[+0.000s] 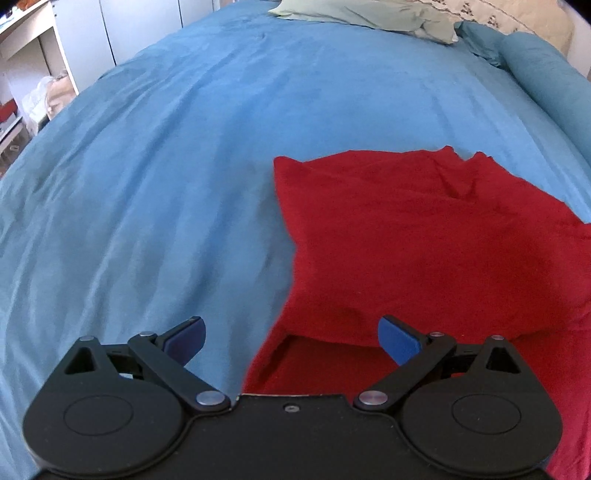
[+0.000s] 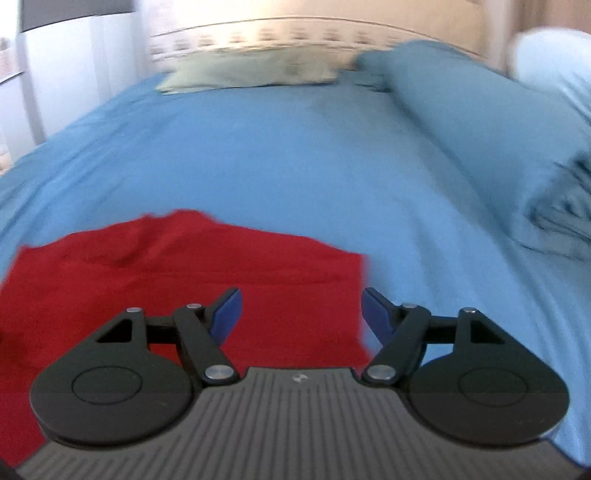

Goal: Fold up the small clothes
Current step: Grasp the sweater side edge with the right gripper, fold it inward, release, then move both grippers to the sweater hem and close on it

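A red garment [image 1: 424,243] lies spread on the blue bedsheet [image 1: 184,166], with a fold along its near part. My left gripper [image 1: 291,341] is open and empty, just above the garment's near left edge. In the right wrist view the red garment [image 2: 184,273] lies low and left on the sheet [image 2: 295,166]. My right gripper [image 2: 301,314] is open and empty, over the garment's near right corner. The right wrist view is blurred.
A pale green pillow [image 1: 365,16] lies at the head of the bed, also in the right wrist view [image 2: 251,74]. A rolled teal blanket [image 2: 480,122] runs along the right side. White cupboards and shelves [image 1: 55,55] stand left of the bed.
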